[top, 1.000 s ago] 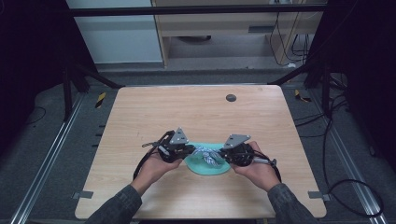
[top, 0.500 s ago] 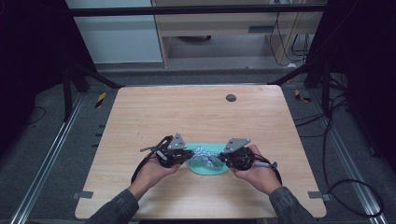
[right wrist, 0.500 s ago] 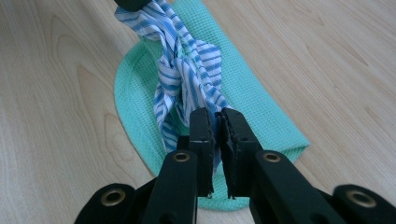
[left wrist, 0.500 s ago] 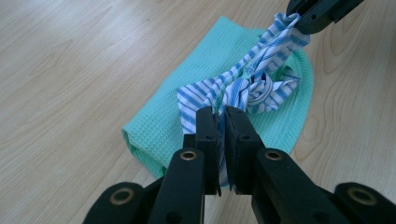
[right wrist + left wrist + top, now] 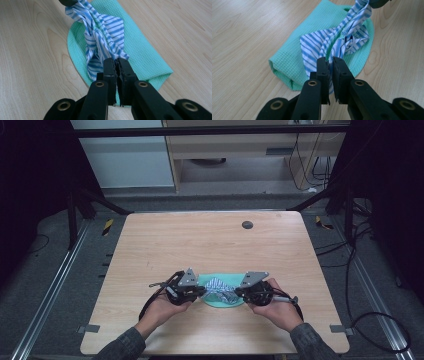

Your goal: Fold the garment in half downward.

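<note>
The high view looks down from above the near table point(image 5: 150, 245) edge, while both gripper views sit close, facing each other across the shared striped cloth point(image 5: 322, 45) between them.

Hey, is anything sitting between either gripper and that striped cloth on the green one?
Nothing visible. The left gripper and the right gripper are each already shut on an end of the striped cloth, which stretches between them above the green cloth.

one striped cloth point(image 5: 219, 285), one green cloth point(image 5: 216, 301), two grippers
</note>
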### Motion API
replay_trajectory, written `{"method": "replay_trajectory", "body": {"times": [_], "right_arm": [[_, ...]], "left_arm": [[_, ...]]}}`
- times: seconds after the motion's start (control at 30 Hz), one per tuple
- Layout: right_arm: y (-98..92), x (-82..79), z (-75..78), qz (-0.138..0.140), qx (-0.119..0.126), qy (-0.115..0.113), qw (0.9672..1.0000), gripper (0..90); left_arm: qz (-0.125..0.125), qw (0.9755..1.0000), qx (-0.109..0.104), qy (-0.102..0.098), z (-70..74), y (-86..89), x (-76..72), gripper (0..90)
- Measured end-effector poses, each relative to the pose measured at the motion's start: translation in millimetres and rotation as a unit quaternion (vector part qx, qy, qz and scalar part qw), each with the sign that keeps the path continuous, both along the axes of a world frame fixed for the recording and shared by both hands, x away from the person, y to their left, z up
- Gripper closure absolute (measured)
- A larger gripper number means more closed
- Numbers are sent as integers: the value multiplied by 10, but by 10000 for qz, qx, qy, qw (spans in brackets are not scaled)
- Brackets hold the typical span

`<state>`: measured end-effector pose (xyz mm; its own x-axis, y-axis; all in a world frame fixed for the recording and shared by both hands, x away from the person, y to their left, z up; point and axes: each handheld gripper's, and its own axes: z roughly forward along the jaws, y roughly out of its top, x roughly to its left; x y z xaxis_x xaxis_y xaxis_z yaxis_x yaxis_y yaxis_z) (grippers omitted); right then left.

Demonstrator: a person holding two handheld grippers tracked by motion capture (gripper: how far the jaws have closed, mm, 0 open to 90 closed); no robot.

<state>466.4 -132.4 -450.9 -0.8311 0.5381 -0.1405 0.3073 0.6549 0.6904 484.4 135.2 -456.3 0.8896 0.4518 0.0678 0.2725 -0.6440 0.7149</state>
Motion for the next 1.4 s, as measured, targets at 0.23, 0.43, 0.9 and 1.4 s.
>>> {"method": "replay_trajectory", "body": {"times": [0.23, 0.43, 0.9, 1.4], "right_arm": [[-14, 12, -7, -82, 15, 30, 10000, 754], [-18, 51, -28, -138, -14, 128, 9998, 626], [43, -50, -110, 168, -123, 210, 9996, 842], [116, -173, -260, 469, -339, 343, 9977, 869]], "left_arm": [[-27, 10000, 30, -26, -1, -4, 0, 852], [-38, 10000, -17, -43, 15, -11, -3, 854], [-166, 9999, 9, -13, -51, 0, -86, 859], [-307, 9986, 433, 69, -211, 38, -178, 900]]}}
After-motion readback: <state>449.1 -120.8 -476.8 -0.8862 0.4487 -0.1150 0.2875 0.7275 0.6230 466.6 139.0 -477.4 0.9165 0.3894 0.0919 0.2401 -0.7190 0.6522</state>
